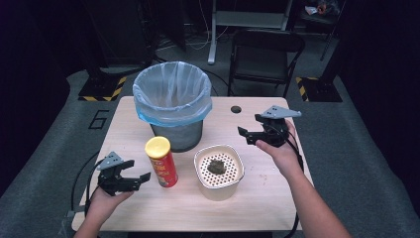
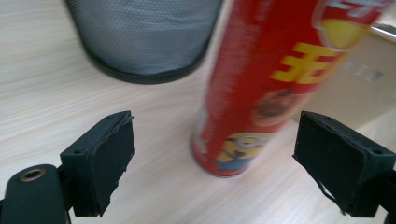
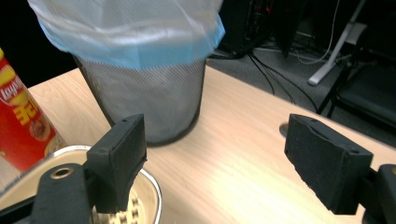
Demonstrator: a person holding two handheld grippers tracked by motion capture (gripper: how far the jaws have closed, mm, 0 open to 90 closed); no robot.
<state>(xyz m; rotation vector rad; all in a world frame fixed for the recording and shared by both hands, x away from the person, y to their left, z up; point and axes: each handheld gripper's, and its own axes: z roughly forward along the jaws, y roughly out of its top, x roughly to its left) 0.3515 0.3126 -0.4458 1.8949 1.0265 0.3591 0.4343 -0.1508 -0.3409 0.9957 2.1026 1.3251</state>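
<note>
Can (image 1: 161, 161) of crisps, upright on table (image 1: 267, 198): light, stiff, smooth-walled; best gripped mid-body. Left gripper (image 1: 130, 181) released beside it; right gripper (image 1: 251, 136) also released, empty.

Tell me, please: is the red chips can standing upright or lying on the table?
Upright. The red chips can stands on its base on the table, yellow lid on top; in the left gripper view its bottom edge rests flat on the wood.
</note>
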